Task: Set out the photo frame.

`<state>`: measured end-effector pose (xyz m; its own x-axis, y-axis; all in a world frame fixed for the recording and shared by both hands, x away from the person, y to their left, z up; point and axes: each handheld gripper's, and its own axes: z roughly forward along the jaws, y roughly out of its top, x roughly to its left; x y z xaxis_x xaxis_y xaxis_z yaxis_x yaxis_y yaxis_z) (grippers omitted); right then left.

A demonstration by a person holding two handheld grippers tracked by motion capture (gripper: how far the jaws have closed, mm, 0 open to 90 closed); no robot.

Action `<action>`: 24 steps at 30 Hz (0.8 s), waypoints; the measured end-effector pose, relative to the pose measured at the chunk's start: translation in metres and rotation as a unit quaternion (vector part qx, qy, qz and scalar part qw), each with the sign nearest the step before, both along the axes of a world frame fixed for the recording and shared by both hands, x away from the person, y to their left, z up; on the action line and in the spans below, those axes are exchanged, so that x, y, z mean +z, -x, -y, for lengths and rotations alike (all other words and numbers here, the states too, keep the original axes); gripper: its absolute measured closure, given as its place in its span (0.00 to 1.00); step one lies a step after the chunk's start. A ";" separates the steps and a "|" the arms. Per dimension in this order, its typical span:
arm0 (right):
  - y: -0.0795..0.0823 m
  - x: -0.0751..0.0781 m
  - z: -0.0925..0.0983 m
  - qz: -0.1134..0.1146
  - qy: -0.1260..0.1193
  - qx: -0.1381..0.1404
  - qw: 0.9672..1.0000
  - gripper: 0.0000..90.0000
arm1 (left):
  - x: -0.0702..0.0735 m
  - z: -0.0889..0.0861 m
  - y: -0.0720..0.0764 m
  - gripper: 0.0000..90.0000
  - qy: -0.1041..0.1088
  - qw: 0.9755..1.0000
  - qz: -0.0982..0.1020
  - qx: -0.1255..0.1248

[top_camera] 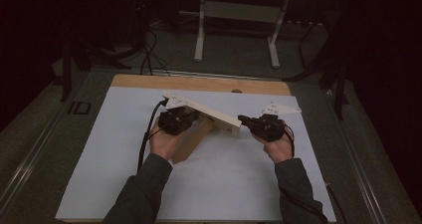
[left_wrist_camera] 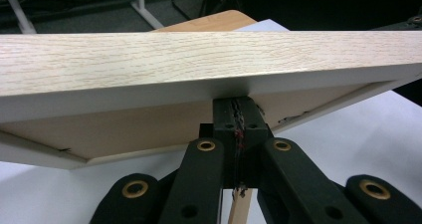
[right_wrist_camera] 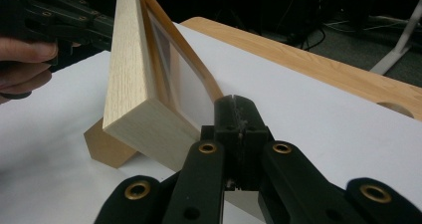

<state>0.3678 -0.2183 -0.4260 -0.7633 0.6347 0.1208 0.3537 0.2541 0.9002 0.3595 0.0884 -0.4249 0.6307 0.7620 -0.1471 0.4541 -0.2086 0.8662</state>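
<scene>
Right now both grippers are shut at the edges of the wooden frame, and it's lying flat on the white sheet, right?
Not flat: the high view shows the wooden frame tilted up off the white sheet, with the left gripper and right gripper shut at its edges.

No lettering, label, brand, number or sign can be read anywhere, neither on the pale oak-grained wooden picture frame nor on the white sheet covering the light wooden table.

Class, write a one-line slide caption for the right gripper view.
Shut right gripper meets the edge of a tilted wooden picture frame above a white table cover.
</scene>
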 end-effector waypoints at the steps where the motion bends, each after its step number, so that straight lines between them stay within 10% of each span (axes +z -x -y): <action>1: 0.000 0.000 0.000 0.000 0.000 0.000 1.000 1.00 | 0.000 0.000 0.000 1.00 -0.001 1.000 0.000 0.000; 24: 0.006 0.000 -0.006 0.004 0.004 0.017 1.000 1.00 | 0.000 0.005 -0.001 1.00 -0.007 1.000 0.002 -0.006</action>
<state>0.3614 -0.2123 -0.4257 -0.7857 0.6086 0.1106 0.3380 0.2726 0.9008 0.3606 0.0835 -0.4247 0.6406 0.7562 -0.1334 0.4473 -0.2263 0.8653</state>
